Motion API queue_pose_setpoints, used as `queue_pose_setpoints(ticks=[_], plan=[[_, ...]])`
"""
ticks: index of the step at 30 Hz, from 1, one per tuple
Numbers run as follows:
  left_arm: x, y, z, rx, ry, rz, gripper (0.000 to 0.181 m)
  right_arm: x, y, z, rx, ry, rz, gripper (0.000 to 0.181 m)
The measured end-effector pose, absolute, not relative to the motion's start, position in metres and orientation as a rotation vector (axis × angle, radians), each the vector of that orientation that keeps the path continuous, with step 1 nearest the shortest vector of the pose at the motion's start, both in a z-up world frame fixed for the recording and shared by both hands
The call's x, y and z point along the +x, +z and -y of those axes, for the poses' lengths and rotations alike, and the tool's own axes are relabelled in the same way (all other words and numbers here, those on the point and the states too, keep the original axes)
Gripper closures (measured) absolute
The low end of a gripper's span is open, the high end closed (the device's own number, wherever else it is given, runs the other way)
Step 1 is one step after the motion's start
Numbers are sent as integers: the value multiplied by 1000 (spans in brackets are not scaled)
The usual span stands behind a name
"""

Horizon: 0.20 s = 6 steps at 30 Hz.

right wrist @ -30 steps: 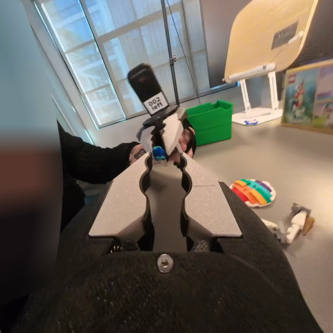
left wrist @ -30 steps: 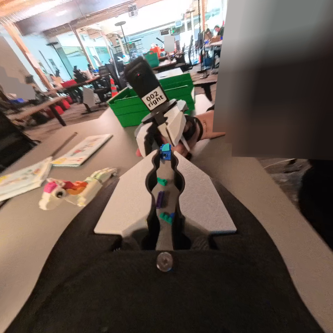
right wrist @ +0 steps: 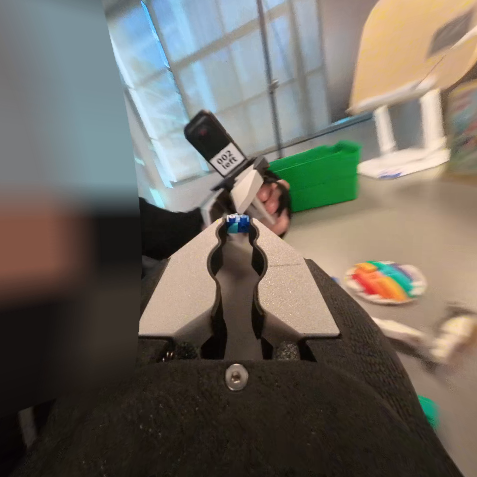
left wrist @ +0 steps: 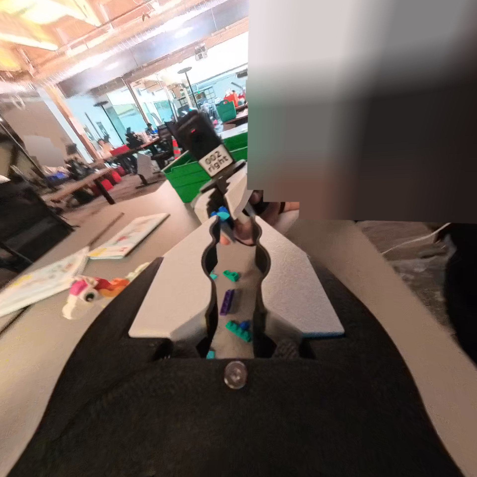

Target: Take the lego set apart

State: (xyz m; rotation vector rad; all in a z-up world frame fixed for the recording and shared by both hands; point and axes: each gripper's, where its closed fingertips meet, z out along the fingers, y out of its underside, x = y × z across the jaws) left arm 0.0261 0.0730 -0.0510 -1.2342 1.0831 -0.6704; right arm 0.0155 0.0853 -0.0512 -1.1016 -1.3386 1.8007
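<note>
We hold a gripper in each hand above a grey table [right wrist: 387, 232]. The right gripper [right wrist: 237, 225] has its jaws clamped on a small blue and teal lego piece [right wrist: 237, 227], pinched at the very tips. The left gripper [left wrist: 236, 222] has its jaws apart with nothing between them (its tips sit just beside the right gripper's). Below its open jaws, loose teal, purple and blue bricks [left wrist: 228, 301] lie on the table. Left of those jaws rests a white lego unicorn [left wrist: 95, 290]; right of the right jaws sits a rainbow lego disc [right wrist: 384, 282].
</note>
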Motion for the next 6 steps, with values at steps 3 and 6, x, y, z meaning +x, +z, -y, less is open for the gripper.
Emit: queue_pose_setpoints(ticks=[3, 6], plan=[[16, -46, -81, -1342, -924, -935, 155, 17, -52, -96, -933, 1345, 1400, 166], [16, -52, -86, -1486, -1263, -807, 146, 14, -57, -92, -767, 1007, 1466, 166]])
